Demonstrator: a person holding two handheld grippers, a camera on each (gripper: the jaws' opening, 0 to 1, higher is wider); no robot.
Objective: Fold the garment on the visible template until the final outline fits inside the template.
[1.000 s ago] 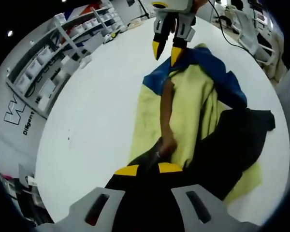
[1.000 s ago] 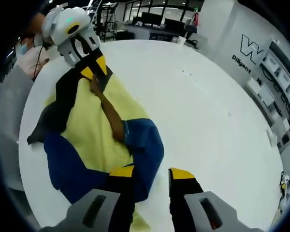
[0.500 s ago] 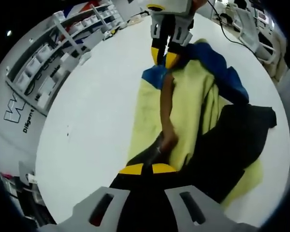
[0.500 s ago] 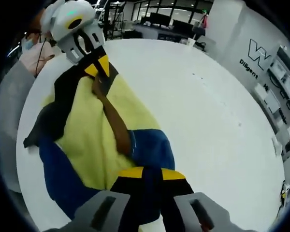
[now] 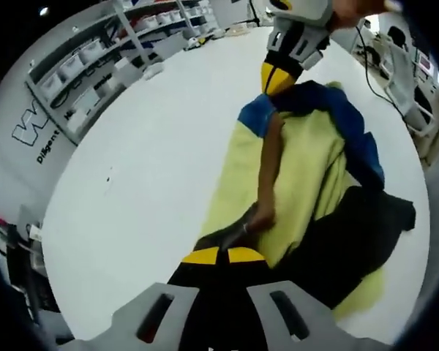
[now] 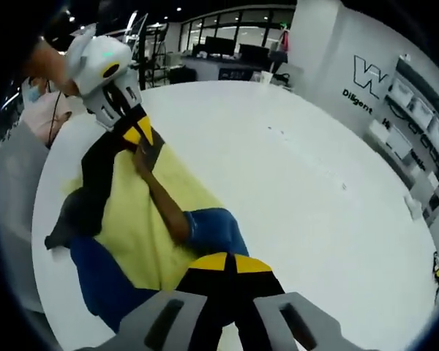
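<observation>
Both the left gripper (image 5: 219, 255) and right gripper (image 6: 224, 262) are clamped on opposite ends of the yellow, blue and black fabric garment (image 5: 307, 172) lying on the round white table (image 5: 154, 161); uneven lifting risks bunching or slipping.

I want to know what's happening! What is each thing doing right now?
Garment: crumpled on the table, unfolded, both ends pinched.
Left hand-held gripper: shut on the garment's black part.
Right hand-held gripper: shut on the blue part.
Table: white, garment lying on it.
</observation>
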